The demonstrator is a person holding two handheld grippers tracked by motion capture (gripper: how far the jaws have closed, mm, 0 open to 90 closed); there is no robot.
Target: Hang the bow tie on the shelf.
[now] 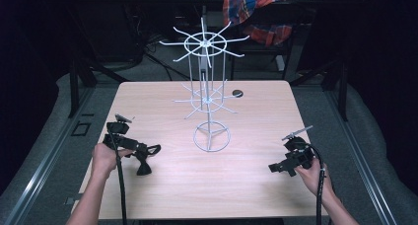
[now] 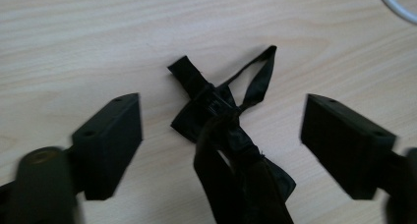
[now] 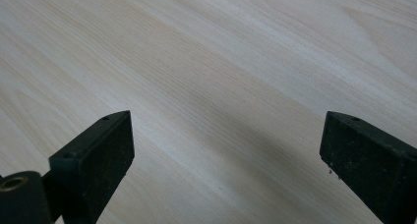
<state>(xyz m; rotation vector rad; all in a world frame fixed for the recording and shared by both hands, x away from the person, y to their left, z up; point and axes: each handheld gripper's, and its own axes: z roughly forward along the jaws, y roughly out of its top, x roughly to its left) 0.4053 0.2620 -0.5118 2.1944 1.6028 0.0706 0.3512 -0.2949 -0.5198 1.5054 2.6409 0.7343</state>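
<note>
From the high view, a pale wooden desk [image 1: 162,195] carried a white wire rack [image 1: 211,94] near its middle, its ring base on the wood and two tiers of spokes above. A small dark disc [image 1: 237,93] lay toward the far edge, right of the rack. The left gripper [image 1: 148,155] sat near the desk's left edge, held by the left hand [image 1: 104,158], with a black bow tie [image 1: 144,165] at its tip — jaws and cloth were both black there, so contact could not be made out. The right gripper [image 1: 272,168] hung near the right edge in the right hand [image 1: 310,174], pointing toward the desk's middle. Both forearms were cut off by the bottom of the frame, and the surroundings beyond the desk were dark except for a plaid cloth [image 1: 256,10] on a chair.

In the left gripper view, the bow tie [image 2: 221,121] lay on the wood between the two jaws, its strap looping away from the camera and its lower part running out of frame, blurred. The jaws stood wide on either side with bare wood between each pad and the cloth — nothing was gripped. A sliver of the rack's ring [image 2: 396,5] was clipped by the top right corner.

In the right gripper view, the jaws were spread wide over bare wood grain, holding nothing.
</note>
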